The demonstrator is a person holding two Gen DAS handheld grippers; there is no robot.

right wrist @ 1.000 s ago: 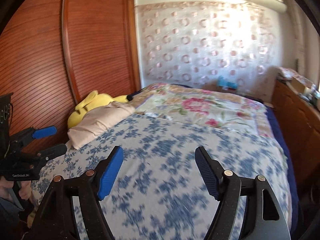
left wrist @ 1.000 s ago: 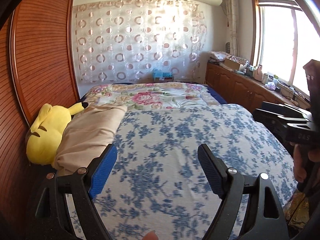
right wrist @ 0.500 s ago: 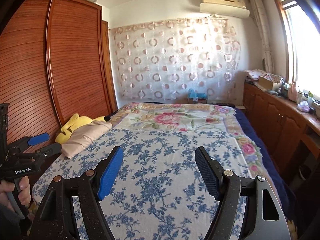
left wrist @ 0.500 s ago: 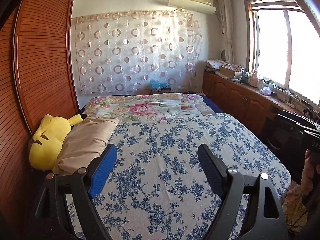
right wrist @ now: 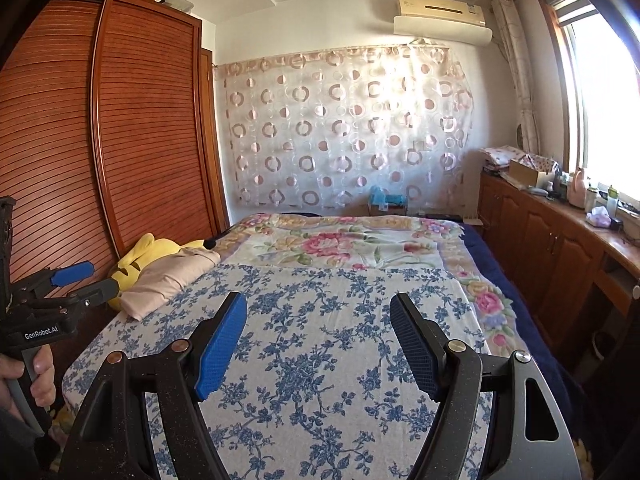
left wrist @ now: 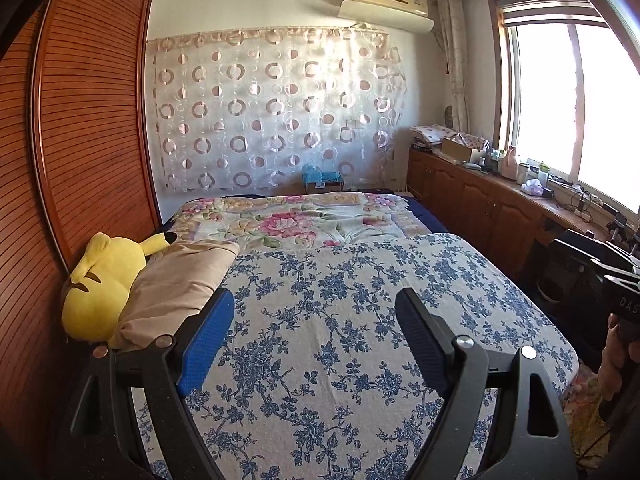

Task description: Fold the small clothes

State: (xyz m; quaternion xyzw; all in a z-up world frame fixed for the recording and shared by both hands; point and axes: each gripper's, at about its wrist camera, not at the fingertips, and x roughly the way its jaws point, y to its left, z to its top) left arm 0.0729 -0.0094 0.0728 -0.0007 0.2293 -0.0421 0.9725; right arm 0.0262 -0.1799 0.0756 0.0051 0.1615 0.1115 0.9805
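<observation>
Both grippers up over the near end of the bed, nothing in either. Left gripper (left wrist: 314,340): jaws spread wide, only the blue-flowered sheet (left wrist: 360,320) visible between the pads. Right gripper (right wrist: 318,344): same, jaws apart, empty, aimed along the bed toward the far wall.

Each unit shows in the other's camera. In the right wrist view the left one sits at the left edge, a hand (right wrist: 30,376) wrapped on its grip. In the left wrist view the right one is at the right edge, mostly cut off, with part of a hand (left wrist: 618,356) on it.

Task item: the beige garment (left wrist: 180,280), bunched and folded over itself, on the left side of the bed near the wardrobe (left wrist: 80,140). It leans against a yellow plush toy (left wrist: 102,280) and partly covers it. It's well ahead of and left of both grippers; neither touches it. The left gripper's blue pad overlaps its near corner in the picture only.

Further back: pink-flowered quilt (right wrist: 340,240) on the far half of the bed, patterned curtain (right wrist: 340,132) on the back wall, air conditioner (right wrist: 440,12) above it, low wooden cabinets (right wrist: 540,240) with clutter under the window on the right.
</observation>
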